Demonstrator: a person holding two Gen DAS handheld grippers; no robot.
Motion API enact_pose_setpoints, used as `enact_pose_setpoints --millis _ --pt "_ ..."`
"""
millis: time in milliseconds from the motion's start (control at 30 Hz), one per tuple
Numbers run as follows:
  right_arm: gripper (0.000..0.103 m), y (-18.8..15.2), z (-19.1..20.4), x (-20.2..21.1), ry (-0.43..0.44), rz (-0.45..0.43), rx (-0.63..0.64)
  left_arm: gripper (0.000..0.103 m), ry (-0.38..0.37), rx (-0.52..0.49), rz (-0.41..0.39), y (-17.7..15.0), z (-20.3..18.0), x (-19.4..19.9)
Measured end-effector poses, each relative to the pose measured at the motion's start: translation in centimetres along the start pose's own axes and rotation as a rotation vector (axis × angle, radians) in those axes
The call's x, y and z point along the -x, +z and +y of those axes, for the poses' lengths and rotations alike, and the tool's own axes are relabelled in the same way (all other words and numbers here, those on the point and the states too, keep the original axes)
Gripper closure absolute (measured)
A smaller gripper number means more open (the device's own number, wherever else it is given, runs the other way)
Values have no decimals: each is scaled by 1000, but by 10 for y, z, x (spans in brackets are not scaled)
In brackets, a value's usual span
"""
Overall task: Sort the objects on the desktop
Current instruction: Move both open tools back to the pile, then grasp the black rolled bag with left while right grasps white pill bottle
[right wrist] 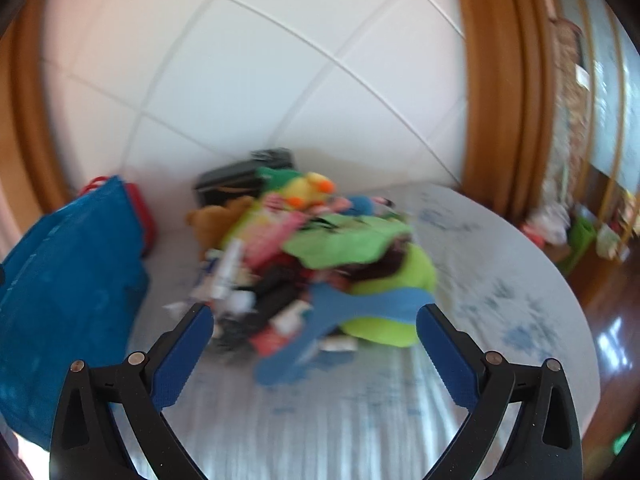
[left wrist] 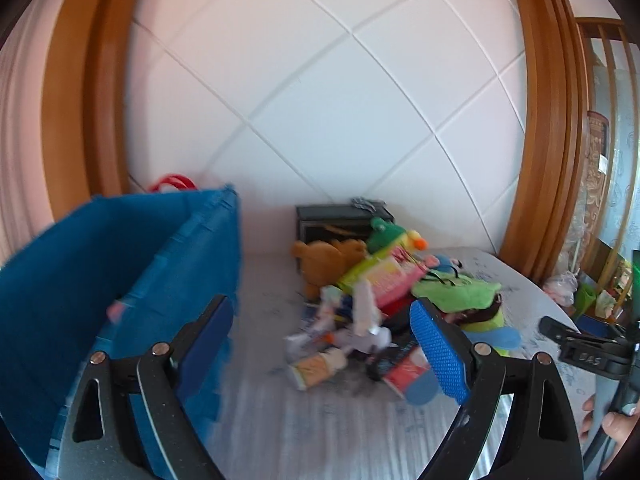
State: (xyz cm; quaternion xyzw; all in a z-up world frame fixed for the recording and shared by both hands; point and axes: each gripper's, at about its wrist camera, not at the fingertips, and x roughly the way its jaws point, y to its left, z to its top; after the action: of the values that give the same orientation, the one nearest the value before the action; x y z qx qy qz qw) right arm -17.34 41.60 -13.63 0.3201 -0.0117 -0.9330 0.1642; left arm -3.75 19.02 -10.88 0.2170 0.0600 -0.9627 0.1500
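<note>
Jaws on both my grippers stand wide apart, nothing between the pads. My left gripper [left wrist: 324, 344] hangs over the near table [left wrist: 340, 432], pointing at the pile of toys and tubes [left wrist: 376, 300] heaped mid-table. My right gripper [right wrist: 316, 344] faces the same pile from the near side, frame badly blurred. Blue bag [left wrist: 120, 280] stands on the left, just beside the left gripper's left finger (red handle [left wrist: 174, 182] peeking up behind it). Black box [left wrist: 340, 220] sits at the far end against the wall, brown plush [left wrist: 328, 264] in front of it. Green plush [right wrist: 360, 248] tops the pile's right side. A person's fingertips [left wrist: 616, 426] show at the right edge of the left wrist view
</note>
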Motion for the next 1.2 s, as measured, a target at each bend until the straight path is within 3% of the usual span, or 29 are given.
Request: enact_pose_setpoints --millis 200,300,467,567,767,933,1200 --pt "0 -2 -72 -33 -46 44 24 12 0 51 108 -28 -44 -63" --pt "0 -10 -106 -54 -38 118 32 12 -13 45 184 -48 -69 -96" --pt "0 -21 -147 -92 -28 225 27 12 36 31 309 -82 -98 -148" --pt "0 -20 -155 -112 -22 244 59 12 78 23 362 -94 -102 -166" --pt "0 -9 -154 -141 31 259 73 12 145 2 395 -91 -94 -189" --pt "0 2 -146 -165 58 267 73 12 123 -52 444 -93 -97 -223" --pt "0 22 -153 -220 24 334 50 12 62 -96 564 -118 -108 -289"
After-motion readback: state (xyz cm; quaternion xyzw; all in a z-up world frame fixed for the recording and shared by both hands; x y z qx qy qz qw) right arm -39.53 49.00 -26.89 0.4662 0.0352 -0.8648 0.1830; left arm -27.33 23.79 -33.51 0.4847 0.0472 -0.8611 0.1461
